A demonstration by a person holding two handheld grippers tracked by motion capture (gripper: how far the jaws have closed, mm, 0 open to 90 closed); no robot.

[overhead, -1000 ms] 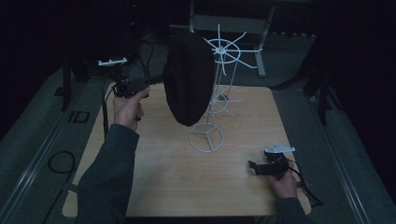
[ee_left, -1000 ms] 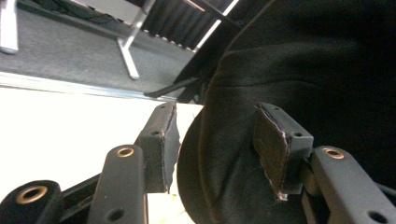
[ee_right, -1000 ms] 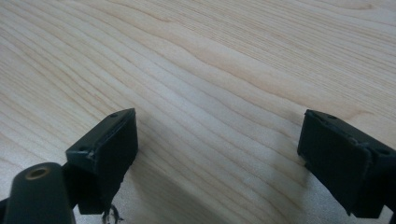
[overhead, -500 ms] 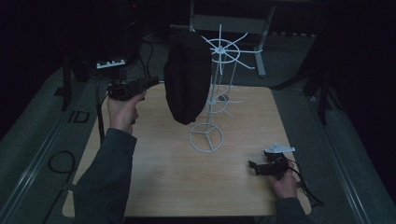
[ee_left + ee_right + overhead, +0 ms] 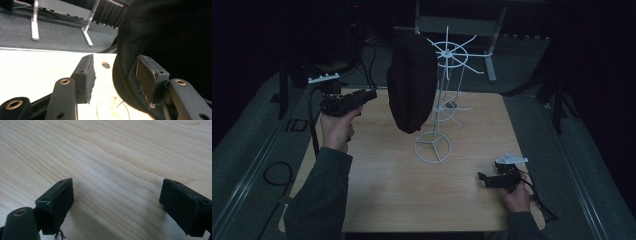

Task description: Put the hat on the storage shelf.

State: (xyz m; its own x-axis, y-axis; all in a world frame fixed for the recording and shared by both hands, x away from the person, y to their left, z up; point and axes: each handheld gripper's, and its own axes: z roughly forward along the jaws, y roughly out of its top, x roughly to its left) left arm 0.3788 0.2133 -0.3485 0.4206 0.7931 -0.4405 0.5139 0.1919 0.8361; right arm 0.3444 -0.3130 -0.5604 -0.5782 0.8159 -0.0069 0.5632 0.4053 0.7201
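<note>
1. Reaching my left gripper (image 5: 113,80), jaws spread, toward the black hat (image 5: 412,82) hanging on the white rack (image 5: 434,145), lower rim between the pads.
2. Resting my right gripper (image 5: 486,179) released on the table (image 5: 382,190), spare for now.

Black hat (image 5: 412,82) on white wire stand (image 5: 439,107) blocks worktop (image 5: 387,185) centre; bare worktop in front and around right claw (image 5: 484,179).

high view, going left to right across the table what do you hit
left gripper → black hat hanging on the stand → white wire stand → right gripper low on the wooden table
</note>
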